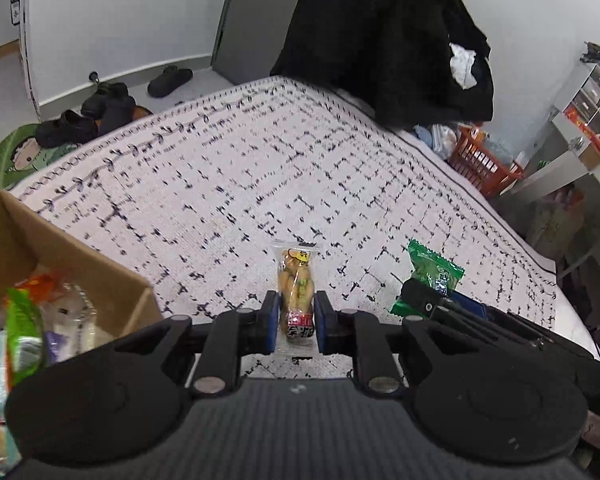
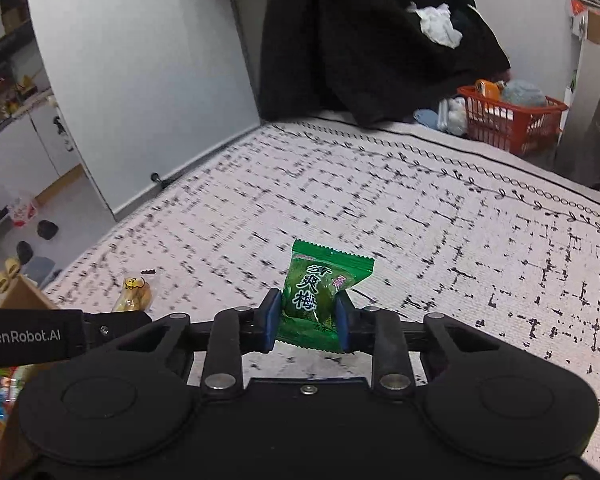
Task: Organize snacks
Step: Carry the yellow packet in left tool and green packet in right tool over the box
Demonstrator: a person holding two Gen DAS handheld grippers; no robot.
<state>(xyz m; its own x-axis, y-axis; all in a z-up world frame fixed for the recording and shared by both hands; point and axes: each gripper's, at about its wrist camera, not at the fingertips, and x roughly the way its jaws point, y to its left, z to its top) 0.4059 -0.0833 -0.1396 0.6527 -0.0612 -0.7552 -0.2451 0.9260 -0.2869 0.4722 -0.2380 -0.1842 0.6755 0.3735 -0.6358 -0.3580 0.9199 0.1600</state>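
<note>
My left gripper is shut on a clear-wrapped yellow snack, which stands upright between its blue pads above the patterned bed cover. My right gripper is shut on a green plum-candy packet, its blue pads pressing both sides. In the left wrist view the green packet and the right gripper show just to the right. In the right wrist view the yellow snack appears at left, above the other gripper's arm. A cardboard box holding several snack packs sits at lower left.
A black garment pile lies at the bed's far end. A red basket with items stands at the far right of the bed. Shoes lie on the floor at left. White shelves stand to the right of the bed.
</note>
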